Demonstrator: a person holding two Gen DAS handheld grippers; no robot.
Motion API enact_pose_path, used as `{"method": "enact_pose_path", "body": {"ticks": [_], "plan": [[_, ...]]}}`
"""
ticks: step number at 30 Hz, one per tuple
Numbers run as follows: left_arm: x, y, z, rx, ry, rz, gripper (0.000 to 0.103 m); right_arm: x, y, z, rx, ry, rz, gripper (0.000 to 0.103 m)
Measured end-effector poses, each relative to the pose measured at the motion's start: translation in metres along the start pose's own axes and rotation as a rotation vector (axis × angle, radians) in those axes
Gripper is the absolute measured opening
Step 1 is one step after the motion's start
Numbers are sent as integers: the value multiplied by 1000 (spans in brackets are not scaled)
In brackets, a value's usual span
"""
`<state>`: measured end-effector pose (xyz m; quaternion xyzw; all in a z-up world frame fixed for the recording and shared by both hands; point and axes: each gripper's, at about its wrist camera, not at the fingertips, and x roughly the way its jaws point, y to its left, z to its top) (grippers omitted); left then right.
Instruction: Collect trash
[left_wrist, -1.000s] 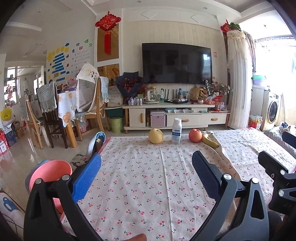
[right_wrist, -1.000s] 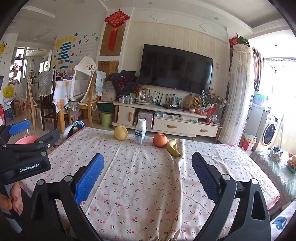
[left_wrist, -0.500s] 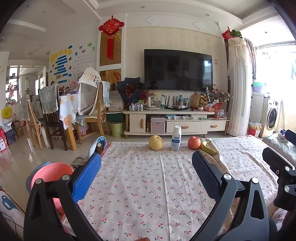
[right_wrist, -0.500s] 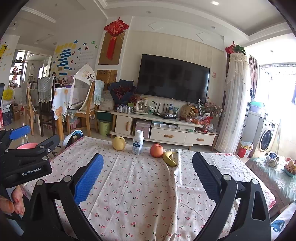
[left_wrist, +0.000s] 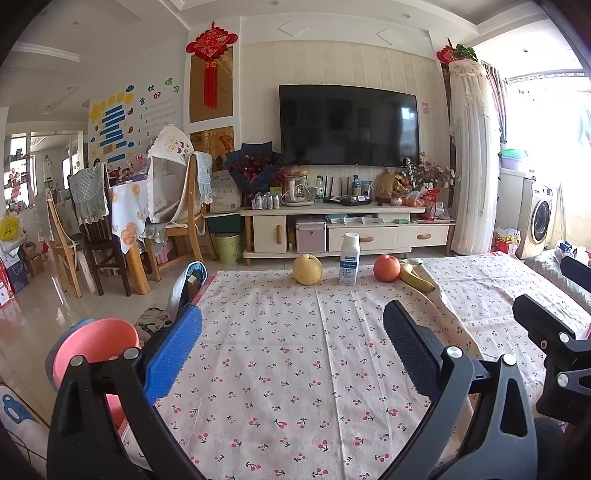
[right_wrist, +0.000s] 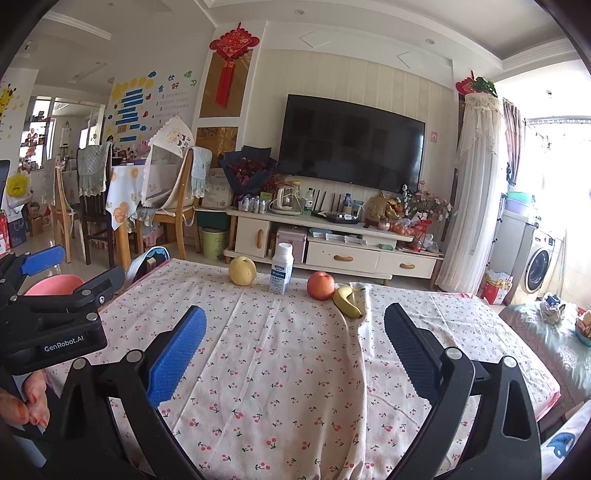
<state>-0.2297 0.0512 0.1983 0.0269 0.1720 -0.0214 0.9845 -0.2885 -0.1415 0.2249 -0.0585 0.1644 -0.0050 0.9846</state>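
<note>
Both tongs hang above the near part of a table spread with a cherry-print cloth (left_wrist: 280, 354), and neither grasps anything.

From the left wrist view, the left gripper (left_wrist: 291, 347) is released, its blue pad and its black pad spread wide with only bare cloth between them. Off its left side, below the table edge, sits a pink bin (left_wrist: 92, 350). At the far right of this view the black frame of the other tool shows beside it.

Along the far edge of the table stands a row of things, well ahead of both pairs of tongs. From left to right there is a yellow pear (left_wrist: 307, 269), then a white bottle (left_wrist: 349, 258) standing upright, then a red apple (left_wrist: 386, 268), and last a banana (left_wrist: 417, 277) lying just beside the apple, apparently touching it. The bottle lies roughly straight ahead of the gap in the left tongs.

From the right wrist view, the right gripper (right_wrist: 295, 349) is likewise released and wide apart over the cloth. The same row stands ahead of it, with the bottle (right_wrist: 281, 274) a little left of the middle of its gap and the banana (right_wrist: 347, 302) the nearest of the four. At the left edge of this view a hand (right_wrist: 33, 402) holds the left tool.
</note>
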Motion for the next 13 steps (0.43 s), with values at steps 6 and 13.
{"method": "enact_pose_path", "body": {"ticks": [6,13], "plan": [[38,0,-16,-11,102,-21,99,46,-2,-24,35,107,59,96],[119,18,-42,-140,295,-6,99,127,-14,-53,130,273,102,96]]}}
